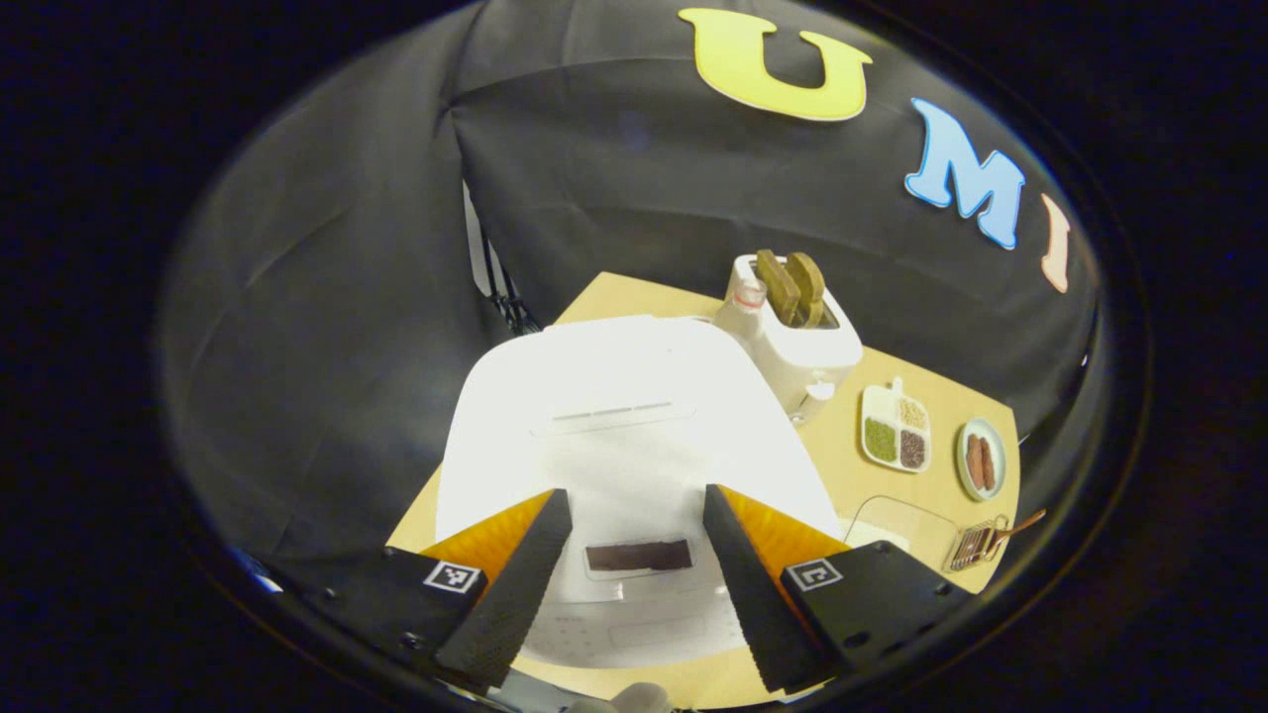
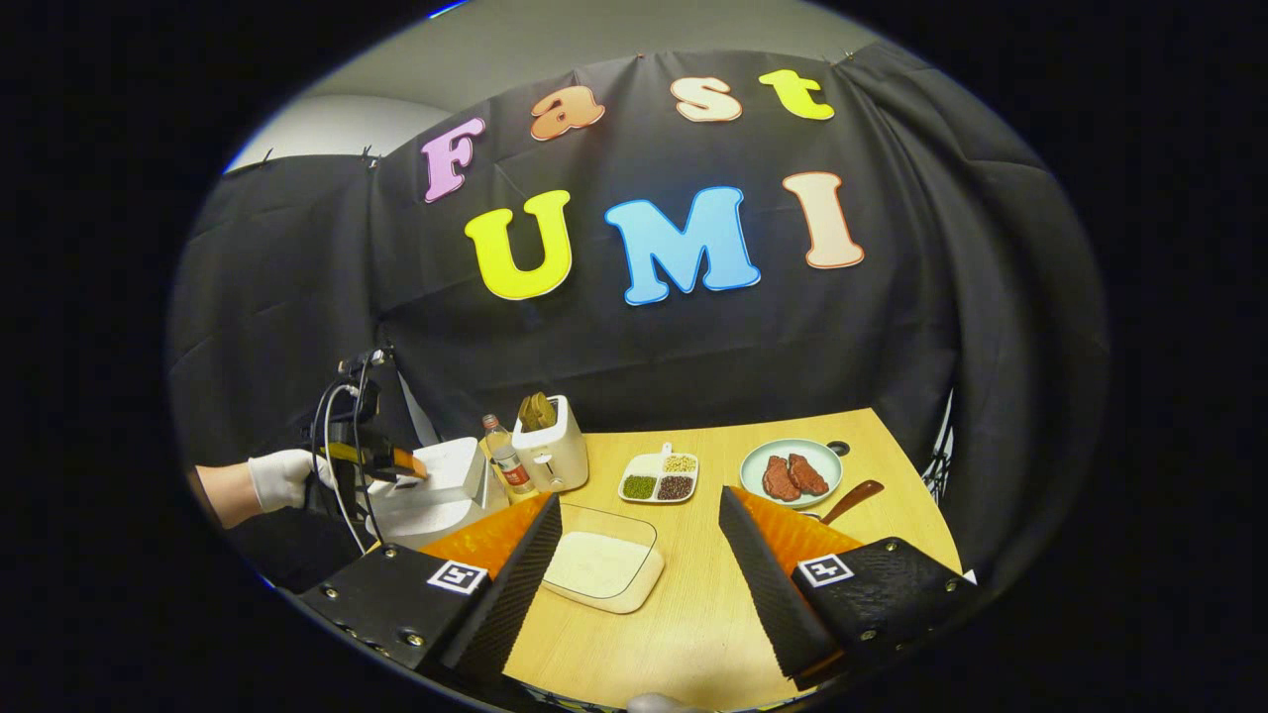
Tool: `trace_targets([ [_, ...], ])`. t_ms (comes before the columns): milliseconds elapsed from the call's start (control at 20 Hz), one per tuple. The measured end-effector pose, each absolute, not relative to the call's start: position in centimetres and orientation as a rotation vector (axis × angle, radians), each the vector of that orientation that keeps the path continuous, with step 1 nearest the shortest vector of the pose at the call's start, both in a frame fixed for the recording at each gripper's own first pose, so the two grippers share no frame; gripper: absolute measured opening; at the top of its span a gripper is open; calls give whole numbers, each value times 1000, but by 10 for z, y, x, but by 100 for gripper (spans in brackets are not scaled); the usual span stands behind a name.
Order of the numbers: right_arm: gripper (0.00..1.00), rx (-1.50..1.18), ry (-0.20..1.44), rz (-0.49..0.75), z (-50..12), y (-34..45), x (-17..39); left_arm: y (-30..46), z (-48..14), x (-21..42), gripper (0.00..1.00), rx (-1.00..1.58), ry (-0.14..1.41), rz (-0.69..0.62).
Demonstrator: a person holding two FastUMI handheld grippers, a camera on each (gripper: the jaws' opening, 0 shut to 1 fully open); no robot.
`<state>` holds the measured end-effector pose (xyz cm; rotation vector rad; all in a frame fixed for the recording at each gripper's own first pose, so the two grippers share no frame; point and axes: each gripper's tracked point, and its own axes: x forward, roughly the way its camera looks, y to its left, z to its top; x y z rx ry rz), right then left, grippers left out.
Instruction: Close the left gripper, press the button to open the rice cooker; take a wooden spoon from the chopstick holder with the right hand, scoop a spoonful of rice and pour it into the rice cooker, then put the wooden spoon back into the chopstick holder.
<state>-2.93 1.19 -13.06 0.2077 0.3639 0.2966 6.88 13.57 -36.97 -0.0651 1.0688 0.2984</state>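
Two claws: both spread, pinching nothing.
Left claw (image 1: 634, 579): hangs over the white rice cooker (image 1: 624, 416), lid down, at the bench's (image 1: 892, 495) left end.
Right claw (image 2: 639, 584): above the bench, over the rice dish (image 2: 602, 568).
Wooden spoon (image 2: 850, 500): its handle pokes out past the right finger, just beside the plate of meat (image 2: 792, 473).
Gloved hand (image 2: 282, 477): holds the left claw over the cooker.

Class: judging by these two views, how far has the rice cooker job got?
Done: nothing; the rice cooker lid is down. In hand: the left gripper is above it, open, not closed to press. Left: the right gripper, open, fetching the wooden spoon, scooping rice.
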Motion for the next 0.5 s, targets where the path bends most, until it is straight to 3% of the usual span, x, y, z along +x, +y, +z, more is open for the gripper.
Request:
trace_targets([
  [250, 98, 213, 398, 312, -142, 21, -27, 135, -381, 61, 100, -37, 1098, 284],
  [500, 98, 235, 408, 327, -140, 30, -22, 137, -383, 71, 97, -24, 1074, 278],
])
